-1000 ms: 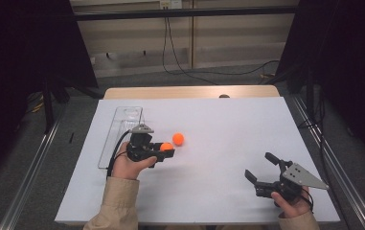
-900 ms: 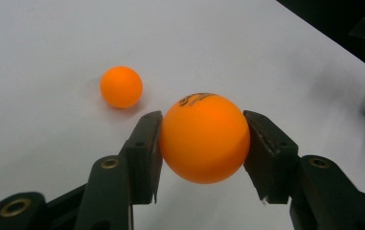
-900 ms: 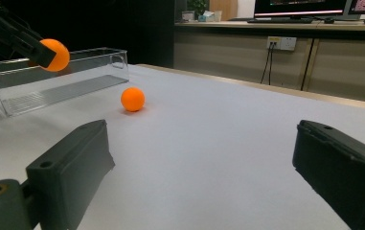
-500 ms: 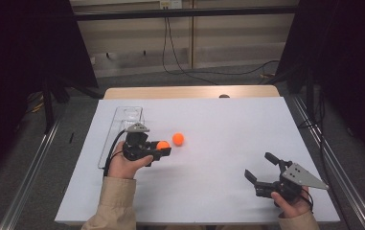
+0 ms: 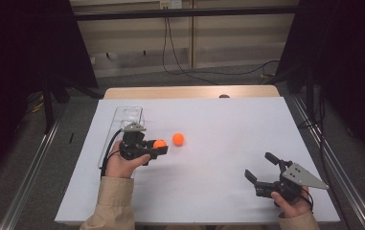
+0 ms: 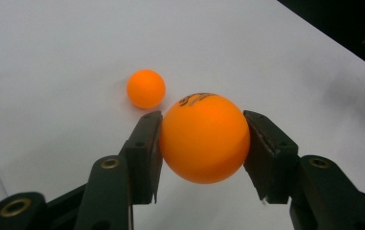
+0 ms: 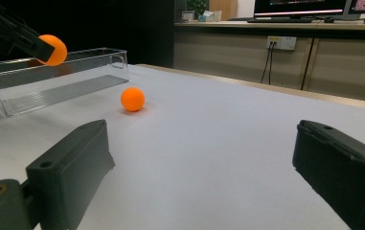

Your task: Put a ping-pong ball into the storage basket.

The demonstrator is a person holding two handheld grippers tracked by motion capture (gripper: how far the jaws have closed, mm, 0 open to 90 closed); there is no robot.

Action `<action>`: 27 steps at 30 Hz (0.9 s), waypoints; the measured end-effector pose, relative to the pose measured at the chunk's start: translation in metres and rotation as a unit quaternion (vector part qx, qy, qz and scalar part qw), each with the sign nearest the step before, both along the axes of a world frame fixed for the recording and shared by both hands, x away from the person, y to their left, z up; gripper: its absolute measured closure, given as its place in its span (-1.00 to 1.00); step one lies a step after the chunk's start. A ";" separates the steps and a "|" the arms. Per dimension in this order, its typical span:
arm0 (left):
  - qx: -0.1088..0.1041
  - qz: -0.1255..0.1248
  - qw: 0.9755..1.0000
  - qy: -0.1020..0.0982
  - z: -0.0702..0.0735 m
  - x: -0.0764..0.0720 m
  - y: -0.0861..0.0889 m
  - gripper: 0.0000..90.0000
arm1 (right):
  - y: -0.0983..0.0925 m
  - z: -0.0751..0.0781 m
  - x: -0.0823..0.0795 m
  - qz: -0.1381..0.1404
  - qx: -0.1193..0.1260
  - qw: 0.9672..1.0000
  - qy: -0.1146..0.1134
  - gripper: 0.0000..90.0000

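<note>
An orange ball (image 6: 204, 138) is clamped between the jaws of the left gripper (image 5: 157, 147) and is seen lifted slightly since a second ago, now clear of the white table (image 5: 218, 191). A carry to the clear tray (image 5: 122, 120) is judged to be under way. A second ball (image 5: 178, 139) is left on the sheet just beside the held one. The tray lies just behind the hand, near the table's left edge; little room is left there. The right gripper (image 5: 261, 167) is held wide open and empty, well apart, near the front edge.
</note>
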State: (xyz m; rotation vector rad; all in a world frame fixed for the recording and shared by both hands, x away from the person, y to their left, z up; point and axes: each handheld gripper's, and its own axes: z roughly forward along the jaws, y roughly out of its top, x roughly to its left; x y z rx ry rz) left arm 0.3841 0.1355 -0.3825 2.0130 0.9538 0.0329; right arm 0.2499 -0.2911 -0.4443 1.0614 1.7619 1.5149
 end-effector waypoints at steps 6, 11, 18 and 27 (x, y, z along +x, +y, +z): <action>0.000 0.005 1.000 -0.001 0.001 0.001 0.004 0.13 | 0.000 0.000 0.000 0.000 0.000 1.000 0.000 -0.89; -0.001 0.008 1.000 -0.002 0.002 0.001 0.007 0.13 | 0.000 0.000 0.000 0.000 0.000 1.000 0.000 -0.89; 0.000 0.012 1.000 -0.005 0.002 0.002 0.010 0.13 | 0.000 0.000 0.000 0.001 0.000 1.000 0.000 -0.89; 0.002 0.016 1.000 -0.006 0.003 0.002 0.013 0.13 | 0.000 0.000 0.000 0.001 0.000 1.000 0.000 -0.89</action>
